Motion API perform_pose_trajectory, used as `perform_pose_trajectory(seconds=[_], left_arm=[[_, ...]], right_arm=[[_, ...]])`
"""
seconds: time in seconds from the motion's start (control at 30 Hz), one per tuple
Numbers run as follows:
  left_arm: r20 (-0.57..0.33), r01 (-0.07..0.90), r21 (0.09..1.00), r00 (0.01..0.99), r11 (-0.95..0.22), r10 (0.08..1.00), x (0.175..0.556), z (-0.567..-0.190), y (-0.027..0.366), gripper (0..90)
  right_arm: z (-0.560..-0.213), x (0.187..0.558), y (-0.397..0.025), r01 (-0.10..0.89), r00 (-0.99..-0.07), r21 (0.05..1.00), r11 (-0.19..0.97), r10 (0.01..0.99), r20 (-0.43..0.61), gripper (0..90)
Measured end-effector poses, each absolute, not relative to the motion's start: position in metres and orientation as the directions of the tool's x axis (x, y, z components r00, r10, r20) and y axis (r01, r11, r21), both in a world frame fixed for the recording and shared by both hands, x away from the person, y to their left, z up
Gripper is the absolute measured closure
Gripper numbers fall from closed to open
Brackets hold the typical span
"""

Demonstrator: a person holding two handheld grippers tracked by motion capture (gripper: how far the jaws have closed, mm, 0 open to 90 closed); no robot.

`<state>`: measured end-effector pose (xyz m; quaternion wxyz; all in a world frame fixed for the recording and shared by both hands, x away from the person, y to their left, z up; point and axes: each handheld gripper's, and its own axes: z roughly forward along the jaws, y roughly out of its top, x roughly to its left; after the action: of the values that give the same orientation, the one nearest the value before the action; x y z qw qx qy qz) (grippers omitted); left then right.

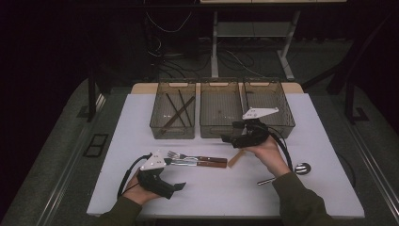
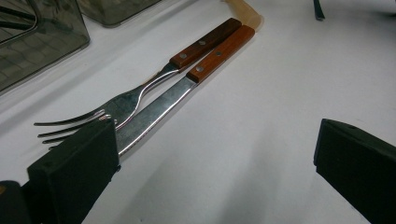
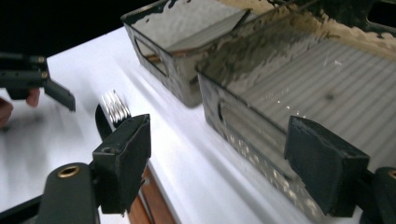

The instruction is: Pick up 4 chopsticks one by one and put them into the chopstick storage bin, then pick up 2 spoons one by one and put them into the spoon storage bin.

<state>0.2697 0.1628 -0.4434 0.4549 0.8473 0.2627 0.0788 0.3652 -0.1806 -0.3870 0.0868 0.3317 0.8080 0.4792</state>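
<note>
A fork (image 1: 181,156) and a knife (image 1: 197,164), both with brown wooden handles, lie side by side in the middle of the white table (image 1: 141,117). My left gripper (image 1: 176,175) stands open just in front of their metal ends. In the left gripper view the fork (image 2: 116,105) and knife (image 2: 163,107) run past the left jaw of that gripper (image 2: 215,168), with nothing between the jaws. My right gripper (image 1: 230,136) hovers open by the middle bin's front wall. In its own view this gripper (image 3: 224,163) faces the bin wall (image 3: 252,135), with the fork tines (image 3: 116,106) at left.
Three clear grey bins stand at the back: the left bin (image 1: 173,134) holds dark chopsticks (image 1: 178,113), then the middle bin (image 1: 220,132) and the right bin (image 1: 287,123). A pale wooden utensil (image 1: 235,157) lies by the knife handle. A metal spoon (image 1: 291,172) lies at the right.
</note>
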Motion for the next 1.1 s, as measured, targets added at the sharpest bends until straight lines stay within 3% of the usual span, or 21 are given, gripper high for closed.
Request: perform_pose_trajectory(seconds=[0.77,0.9,1.1], left_arm=[[-0.106,0.383,0.808,0.841,-0.447,0.53,0.27,-0.444,0.164,0.0],[-0.101,0.382,0.807,0.841,-0.45,0.532,0.269,-0.443,0.164,0.0],[-0.101,0.38,0.808,0.842,-0.45,0.53,0.269,-0.443,0.165,0.0]], right_arm=[[-0.402,0.319,-0.263,0.484,-0.734,0.818,0.31,0.653,0.186,24.9],[-0.404,0.312,-0.276,0.498,-0.727,0.81,0.309,0.659,0.196,31.2],[-0.409,0.301,-0.293,0.527,-0.713,0.778,0.343,0.676,0.185,49.5]])
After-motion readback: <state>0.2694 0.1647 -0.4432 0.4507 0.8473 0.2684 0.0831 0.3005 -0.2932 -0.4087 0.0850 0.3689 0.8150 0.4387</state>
